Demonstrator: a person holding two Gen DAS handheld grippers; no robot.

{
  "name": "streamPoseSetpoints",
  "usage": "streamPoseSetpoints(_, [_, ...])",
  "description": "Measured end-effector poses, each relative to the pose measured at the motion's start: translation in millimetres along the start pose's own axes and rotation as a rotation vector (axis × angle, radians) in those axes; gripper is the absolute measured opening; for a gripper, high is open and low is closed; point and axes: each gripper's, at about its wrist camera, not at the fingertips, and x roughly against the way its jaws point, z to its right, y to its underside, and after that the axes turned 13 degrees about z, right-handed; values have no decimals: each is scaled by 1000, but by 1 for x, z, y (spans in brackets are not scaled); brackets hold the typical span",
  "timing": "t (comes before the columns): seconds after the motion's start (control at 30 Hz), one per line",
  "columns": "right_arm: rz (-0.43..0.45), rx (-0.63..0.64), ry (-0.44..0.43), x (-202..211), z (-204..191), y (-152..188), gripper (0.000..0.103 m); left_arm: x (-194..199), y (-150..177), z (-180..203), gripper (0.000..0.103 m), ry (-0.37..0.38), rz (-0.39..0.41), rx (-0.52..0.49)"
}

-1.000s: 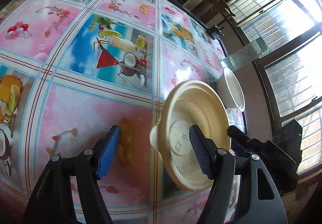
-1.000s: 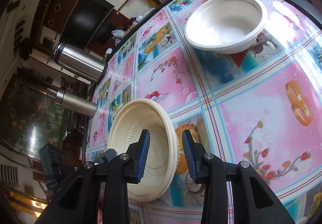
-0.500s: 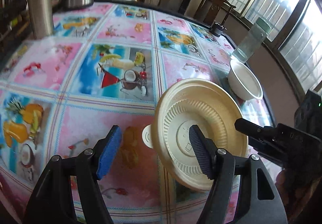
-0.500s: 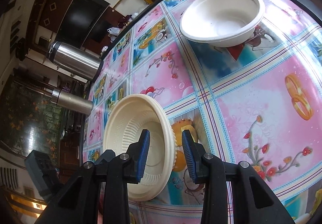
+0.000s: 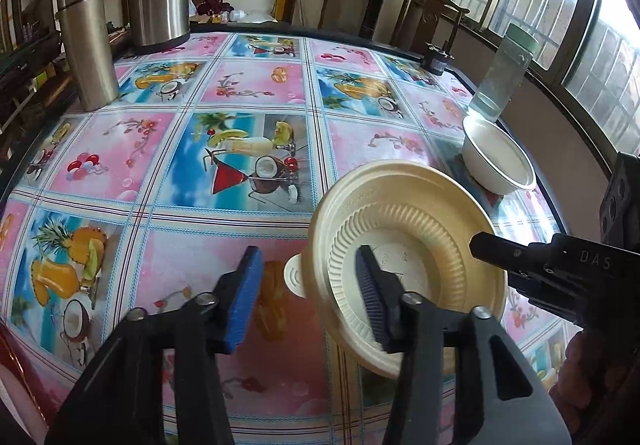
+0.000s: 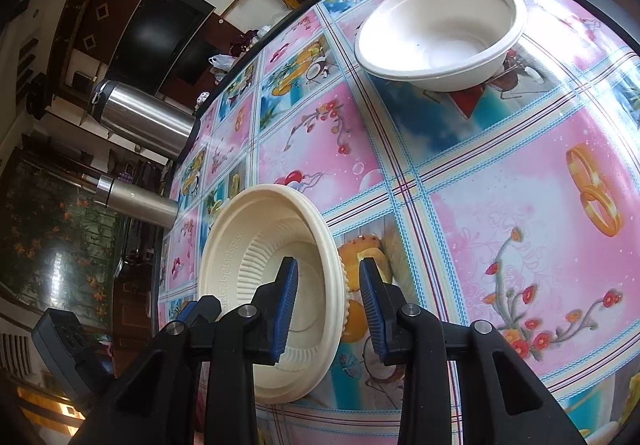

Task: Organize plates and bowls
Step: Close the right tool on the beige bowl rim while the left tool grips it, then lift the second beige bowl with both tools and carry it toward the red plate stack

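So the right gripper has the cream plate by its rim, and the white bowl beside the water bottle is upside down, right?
Not quite: the white bowl stands upright, its open side up, as the right wrist view shows. The right gripper does hold the cream plate by its rim.

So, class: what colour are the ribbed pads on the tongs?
Blue pads, clearest in the right wrist view.

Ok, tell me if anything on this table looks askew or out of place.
The cream plate is tilted on edge above the tablecloth, its rim between the right gripper's fingers. The white bowl sits upright near the glass jar. Nothing spilled or damaged.
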Motion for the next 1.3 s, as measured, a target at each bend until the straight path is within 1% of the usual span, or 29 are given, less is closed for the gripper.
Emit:
streamPoseSetpoints(0.07, [2,0,1,0,0,0,33,-1,0,0,41,1,-3,-2])
streamPoseSetpoints(0.1, [2,2,2,0,0,0,31,-1,0,1,37,1,-4,-4])
streamPoseSetpoints(0.2, [1,10,4,0,-2,1,24,-1,1,2,32,4,-5,-6])
streamPoseSetpoints(0.23, [1,12,6,0,-2,2,24,-1,1,2,30,4,-4,-6])
streamPoseSetpoints(0.27, [2,13,8,-1,-2,2,22,-1,0,1,23,7,-4,-7])
streamPoseSetpoints(0.37, [8,8,12,-1,-1,1,17,-2,1,2,19,10,-7,-12])
streamPoseSetpoints(0.57, [21,26,41,-1,-2,3,10,-2,1,3,19,15,-6,-18])
streamPoseSetpoints(1.3, [52,44,55,-1,-4,6,10,-2,0,0,19,13,1,-18])
